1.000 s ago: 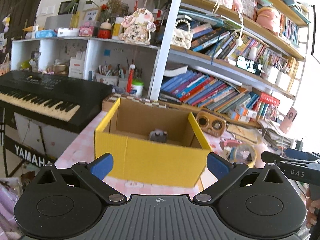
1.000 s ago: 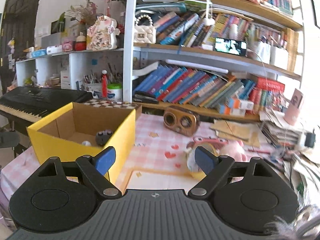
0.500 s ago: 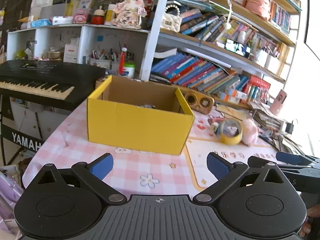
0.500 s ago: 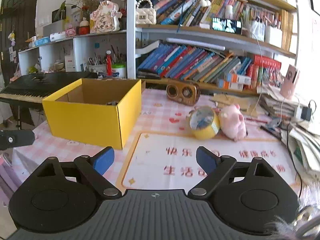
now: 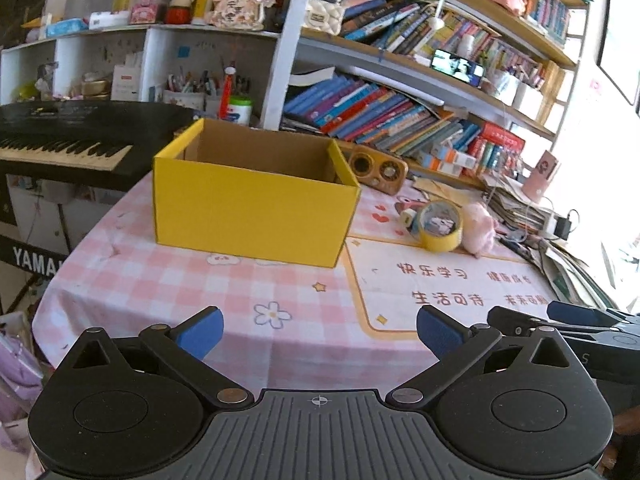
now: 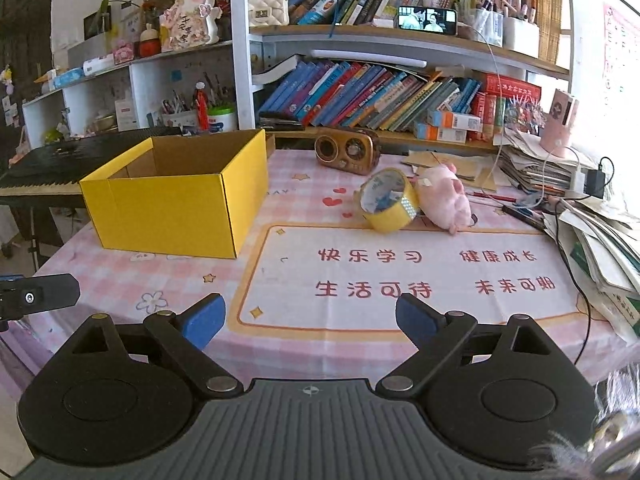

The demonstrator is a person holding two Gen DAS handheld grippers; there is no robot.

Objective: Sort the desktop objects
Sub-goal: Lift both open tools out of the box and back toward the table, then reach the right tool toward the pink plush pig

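Both grippers pulled back from the yellow box (image 5: 252, 204), now hovering over the near edge of the pink checked tablecloth (image 5: 160, 288). Box interior, earlier looked into from above, now hidden behind its front wall. Tape roll (image 6: 390, 200) and pink plush pig (image 6: 442, 198), earlier close under the right gripper (image 6: 310, 318), now well ahead of it. Right jaws opening, wider than before, nothing between. Printed mat (image 6: 400, 276) newly in full view.
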